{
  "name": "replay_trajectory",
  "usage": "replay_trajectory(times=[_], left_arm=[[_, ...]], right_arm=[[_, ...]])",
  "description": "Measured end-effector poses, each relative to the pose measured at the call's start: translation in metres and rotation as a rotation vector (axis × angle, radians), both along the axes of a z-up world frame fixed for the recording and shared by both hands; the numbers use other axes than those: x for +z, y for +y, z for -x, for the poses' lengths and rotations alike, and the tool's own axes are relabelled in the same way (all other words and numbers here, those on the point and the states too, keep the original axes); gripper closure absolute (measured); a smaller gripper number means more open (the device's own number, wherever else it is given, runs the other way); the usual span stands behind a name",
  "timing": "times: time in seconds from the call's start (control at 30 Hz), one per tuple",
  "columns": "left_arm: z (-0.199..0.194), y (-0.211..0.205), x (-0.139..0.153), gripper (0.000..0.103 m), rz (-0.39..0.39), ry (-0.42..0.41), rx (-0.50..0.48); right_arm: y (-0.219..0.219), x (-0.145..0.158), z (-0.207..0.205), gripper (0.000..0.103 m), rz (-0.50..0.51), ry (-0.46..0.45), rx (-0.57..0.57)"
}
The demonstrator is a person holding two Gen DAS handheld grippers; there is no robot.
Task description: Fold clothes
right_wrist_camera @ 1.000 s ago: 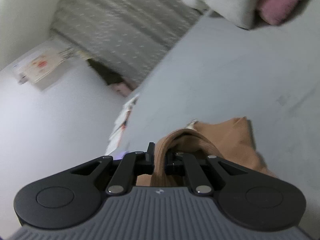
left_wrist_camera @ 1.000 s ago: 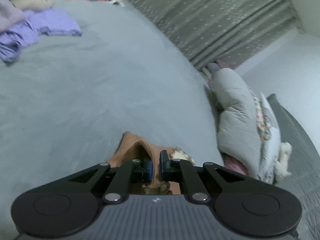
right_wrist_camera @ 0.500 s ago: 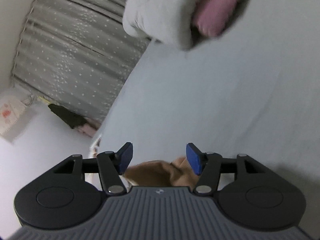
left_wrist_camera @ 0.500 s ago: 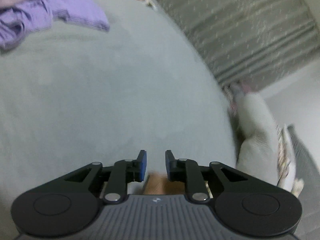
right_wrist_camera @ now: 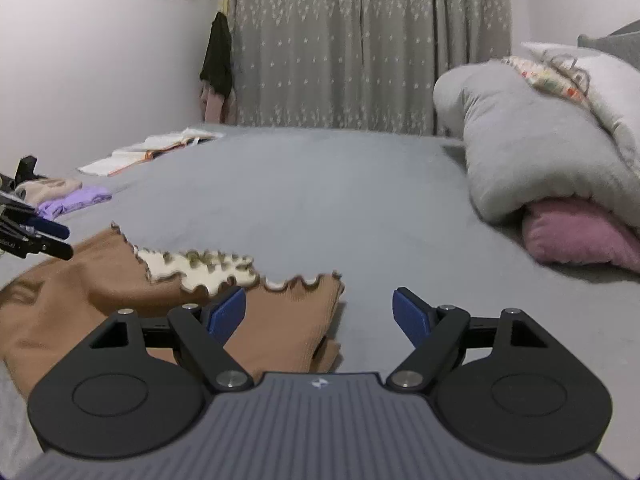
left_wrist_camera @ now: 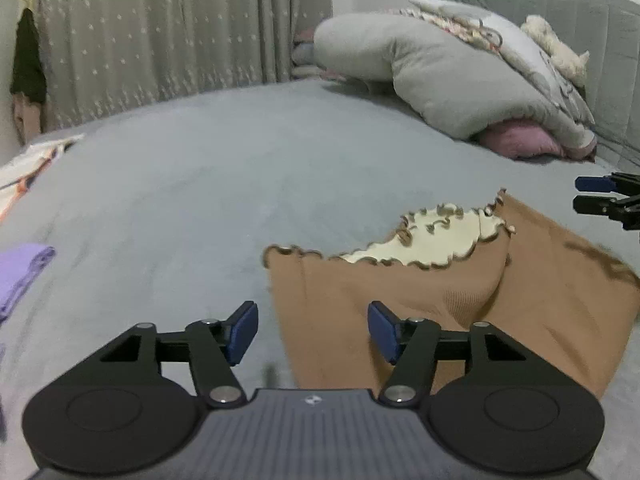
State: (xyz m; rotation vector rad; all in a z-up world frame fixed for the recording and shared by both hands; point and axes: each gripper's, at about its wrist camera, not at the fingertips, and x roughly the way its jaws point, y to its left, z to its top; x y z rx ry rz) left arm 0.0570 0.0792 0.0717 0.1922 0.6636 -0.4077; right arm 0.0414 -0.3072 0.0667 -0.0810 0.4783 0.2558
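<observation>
Tan ribbed knit, the folded garment with its cream scalloped trim [left_wrist_camera: 440, 280] lay on the grey bedsheet [left_wrist_camera: 200, 200], just ahead of both grippers. The left gripper [left_wrist_camera: 312, 332] and right gripper [right_wrist_camera: 318, 312] hovered with jaws spread, holding nothing. One fold looked laid; the next move likely calls for pinching an edge again.

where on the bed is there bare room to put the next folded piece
Bare grey sheet lies between the brown garment, the curtain and the grey duvet. Crowded: the far left edge with purple clothes and papers.
</observation>
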Motion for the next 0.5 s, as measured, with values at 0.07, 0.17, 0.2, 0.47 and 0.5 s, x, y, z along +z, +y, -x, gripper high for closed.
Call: replay_trajectory(times=[0.07, 0.17, 0.2, 0.47, 0.5], left_arm=[[-0.007, -0.005, -0.005, 0.034, -0.029, 0.005, -0.028], [-0.017, -0.019, -0.015, 0.033, -0.108, 0.009, -0.073], [-0.021, -0.024, -0.018, 0.045, -0.139, 0.006, -0.085], [-0.029, -0.022, -0.011, 0.092, -0.055, 0.046, -0.034], [-0.029, -0.016, -0.006, 0.092, -0.011, 0.051, -0.017]], right_arm=[[0.0, -0.006, -0.007, 0.022, 0.037, 0.027, 0.014], [-0.001, -0.017, -0.012, 0.025, 0.068, 0.072, 0.048], [0.002, -0.02, -0.017, 0.037, 0.064, 0.09, 0.054], [0.015, 0.003, -0.013, 0.096, -0.019, 0.053, 0.098], [0.013, 0.01, -0.011, 0.096, -0.033, 0.031, 0.09]])
